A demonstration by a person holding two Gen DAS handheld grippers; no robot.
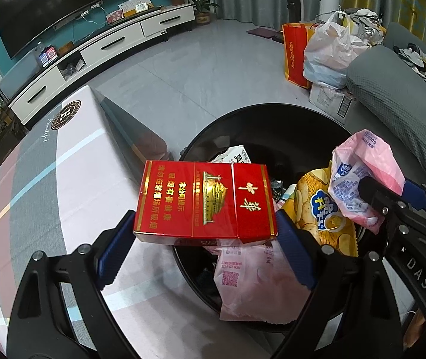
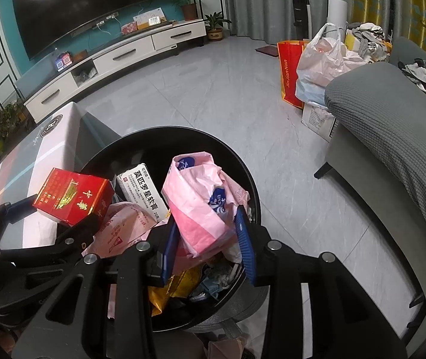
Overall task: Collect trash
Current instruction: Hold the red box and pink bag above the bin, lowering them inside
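We have the red cigarette pack (image 1: 205,202) clamped in our left gripper (image 1: 204,249), hanging over the bin's (image 1: 272,119) rim at its 9 o'clock side, by the counter (image 1: 63,194). Our right gripper (image 2: 210,245) is clenched on a crumpled pink bag (image 2: 199,203) above the bin's middle, where a yellow snack packet (image 1: 317,206) and a white box (image 2: 141,188) already lie. We judge this the dropping step: next, carry the pack a little toward 3 o'clock, then let both go.
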